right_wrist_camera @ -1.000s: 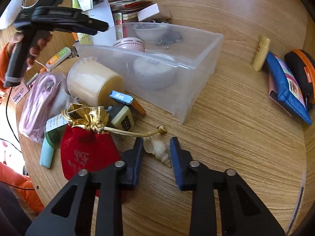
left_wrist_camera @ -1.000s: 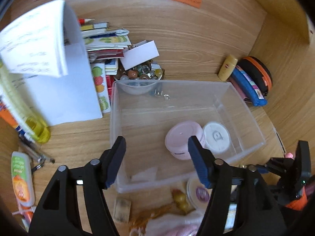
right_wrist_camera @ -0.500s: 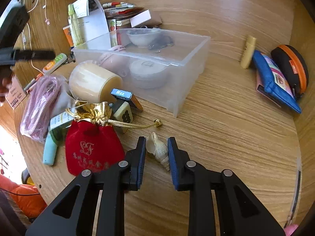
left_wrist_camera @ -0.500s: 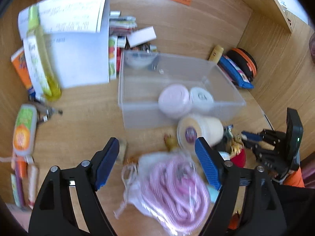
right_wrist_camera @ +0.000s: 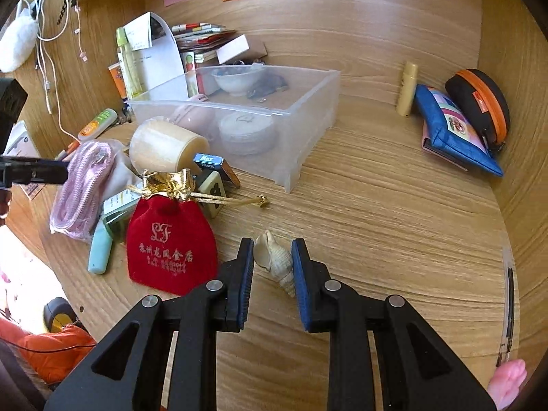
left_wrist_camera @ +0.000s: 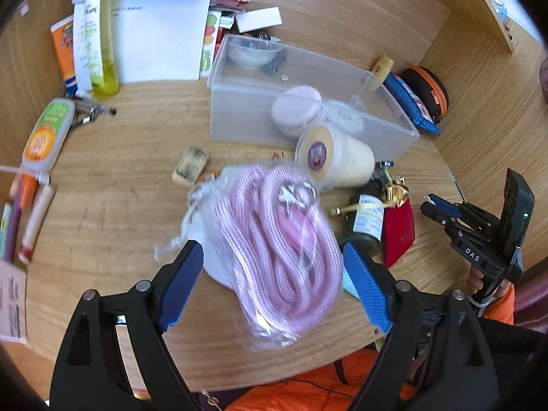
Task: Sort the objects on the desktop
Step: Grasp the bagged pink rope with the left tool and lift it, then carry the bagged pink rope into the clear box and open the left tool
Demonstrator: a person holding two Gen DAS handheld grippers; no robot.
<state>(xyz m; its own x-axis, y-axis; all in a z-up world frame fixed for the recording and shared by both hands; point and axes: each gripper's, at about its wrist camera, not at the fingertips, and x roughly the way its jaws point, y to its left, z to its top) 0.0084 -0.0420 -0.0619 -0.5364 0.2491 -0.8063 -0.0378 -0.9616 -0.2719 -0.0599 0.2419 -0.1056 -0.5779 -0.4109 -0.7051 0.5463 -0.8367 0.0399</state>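
Right wrist view: the seashell [right_wrist_camera: 275, 260] lies on the bench [right_wrist_camera: 394, 226] between the blue pads of the right gripper [right_wrist_camera: 273, 274], whose jaws have narrowed since a second ago and now touch or nearly touch the shell's sides; I cannot tell whether they grip it. A red pouch [right_wrist_camera: 171, 239] sits just beside it, with the clear bin [right_wrist_camera: 308, 109] farther back. In the left wrist view, the left gripper [left_wrist_camera: 270, 279] has pulled back from over the bin and now hovers, spread wide, above a bagged pink cord [left_wrist_camera: 274, 226].
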